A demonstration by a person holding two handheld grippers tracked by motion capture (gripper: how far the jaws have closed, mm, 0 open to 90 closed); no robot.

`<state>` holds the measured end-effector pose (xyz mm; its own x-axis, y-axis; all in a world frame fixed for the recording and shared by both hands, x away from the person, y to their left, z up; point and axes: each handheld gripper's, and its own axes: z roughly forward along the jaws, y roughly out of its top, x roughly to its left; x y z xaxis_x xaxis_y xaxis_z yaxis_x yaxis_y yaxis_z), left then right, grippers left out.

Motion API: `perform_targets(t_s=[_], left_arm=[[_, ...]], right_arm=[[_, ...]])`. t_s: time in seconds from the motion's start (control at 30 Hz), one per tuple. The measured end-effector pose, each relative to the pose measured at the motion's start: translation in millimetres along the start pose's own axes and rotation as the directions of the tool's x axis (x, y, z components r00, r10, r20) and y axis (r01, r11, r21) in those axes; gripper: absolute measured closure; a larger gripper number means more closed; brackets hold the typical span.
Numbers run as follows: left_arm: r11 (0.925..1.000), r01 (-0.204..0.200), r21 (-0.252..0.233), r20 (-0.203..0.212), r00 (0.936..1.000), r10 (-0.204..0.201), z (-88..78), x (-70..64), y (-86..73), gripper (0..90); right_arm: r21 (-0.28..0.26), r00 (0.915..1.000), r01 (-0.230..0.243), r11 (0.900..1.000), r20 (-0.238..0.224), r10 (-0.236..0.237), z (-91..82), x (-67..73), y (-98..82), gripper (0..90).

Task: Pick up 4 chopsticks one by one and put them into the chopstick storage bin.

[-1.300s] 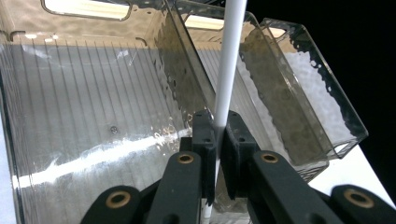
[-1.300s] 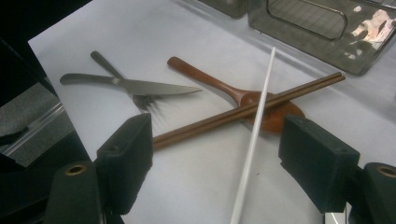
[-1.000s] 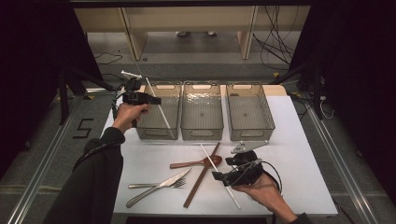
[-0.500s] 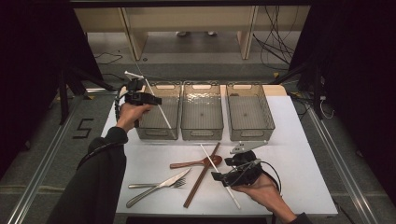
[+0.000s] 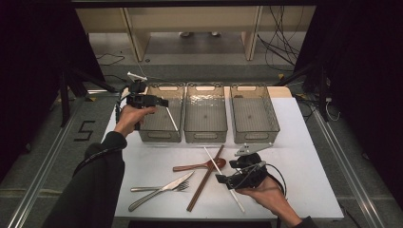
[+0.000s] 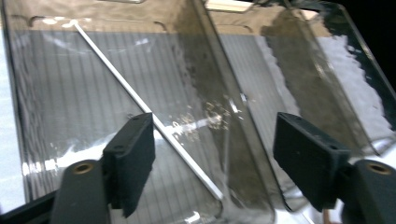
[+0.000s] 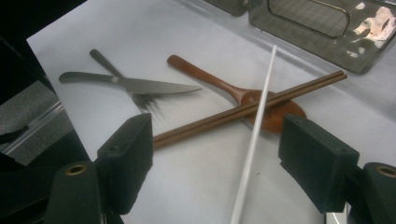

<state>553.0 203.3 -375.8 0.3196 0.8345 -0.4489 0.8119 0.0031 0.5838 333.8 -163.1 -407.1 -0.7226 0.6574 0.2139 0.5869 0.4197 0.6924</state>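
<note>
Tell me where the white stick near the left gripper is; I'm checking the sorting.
The white stick lies slanted inside the leftmost bin in the high view, just beyond the open left gripper and free of its pads.

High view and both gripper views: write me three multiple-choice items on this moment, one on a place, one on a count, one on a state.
1. Where does the white stick near the left gripper lie?
A. in the left bin
B. in the middle bin
C. on the floor

2. How many clear bins stand on the table?
A. two
B. three
C. four

3. How do the right gripper's jaws stand?
A. shut on the spoon
B. shut on the fork
C. open, with a second white stick between them

Answers:
1 A, it leans inside that bin.
2 B, three stand side by side.
3 C, both pads stand clear of the stick.
</note>
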Motion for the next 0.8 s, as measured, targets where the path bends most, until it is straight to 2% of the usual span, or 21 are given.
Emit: perform_targets(t_s=[0.03,0.07,0.33,0.63,0.8], left_arm=[[0.9998,-0.013,-0.017,0.030,0.9995,0.014,-7.1,-2.3,-3.3,25.8],[0.9995,-0.011,-0.031,0.047,0.9988,0.012,-11.1,-3.3,-5.2,25.0],[0.9952,-0.067,-0.071,0.107,0.9914,0.075,-38.6,-15.2,-26.7,21.2],[0.9877,-0.102,-0.118,0.168,0.9784,0.121,-60.6,-25.9,-66.3,19.2],[0.9859,-0.132,-0.102,0.168,0.9746,0.148,-63.4,-31.4,-79.8,18.7]], right_arm=[[0.001,1.0000,-0.001,1.000,0.003,0.001,0.1,-0.2,-0.1,27.4],[0.002,1.0000,-0.002,1.000,0.007,0.002,0.3,-0.4,-0.2,27.4],[0.033,0.9992,-0.022,0.999,0.034,0.021,2.8,-3.7,-1.5,29.5],[0.079,0.9979,-0.032,0.996,0.059,0.027,7.8,-7.1,-4.4,34.2],[0.101,0.9972,-0.034,0.994,0.069,0.027,10.1,-7.8,-5.0,35.2]])
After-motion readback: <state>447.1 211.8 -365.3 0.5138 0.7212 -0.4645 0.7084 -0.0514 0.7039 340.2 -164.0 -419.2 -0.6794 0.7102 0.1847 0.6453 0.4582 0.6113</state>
